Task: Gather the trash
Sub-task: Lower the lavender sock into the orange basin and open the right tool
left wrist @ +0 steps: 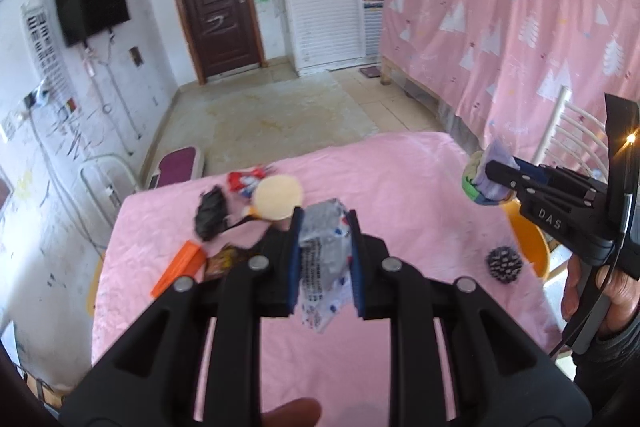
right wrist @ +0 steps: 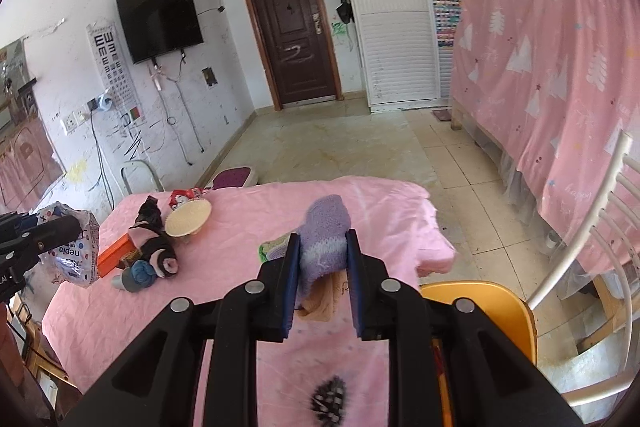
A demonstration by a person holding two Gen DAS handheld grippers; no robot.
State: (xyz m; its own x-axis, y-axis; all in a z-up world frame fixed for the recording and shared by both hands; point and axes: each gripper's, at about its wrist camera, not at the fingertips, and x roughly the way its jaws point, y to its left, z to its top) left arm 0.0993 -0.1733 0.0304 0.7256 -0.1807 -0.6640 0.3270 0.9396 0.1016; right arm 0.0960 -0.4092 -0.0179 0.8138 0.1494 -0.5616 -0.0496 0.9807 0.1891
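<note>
My left gripper (left wrist: 324, 223) is shut on a crumpled silver-and-white plastic wrapper (left wrist: 324, 255) and holds it above the pink-covered table (left wrist: 400, 187). The wrapper also shows in the right wrist view (right wrist: 76, 255). My right gripper (right wrist: 323, 241) is shut on a bundle of socks, purple on top (right wrist: 324, 239), held above the table's right side; the bundle also shows in the left wrist view (left wrist: 486, 179). On the table's far left lie a black crumpled bag (left wrist: 211, 213), a red-and-white wrapper (left wrist: 244, 183), a round cream dish (left wrist: 277, 202) and an orange box (left wrist: 178, 267).
A black-and-white spiky ball (left wrist: 504, 264) lies on the table's right side. An orange chair (right wrist: 488, 311) stands at the table's right edge, a white chair (right wrist: 592, 247) beyond it. A pink-curtained bunk bed (right wrist: 560, 67) fills the right. Socks lie on the table's left (right wrist: 156, 251).
</note>
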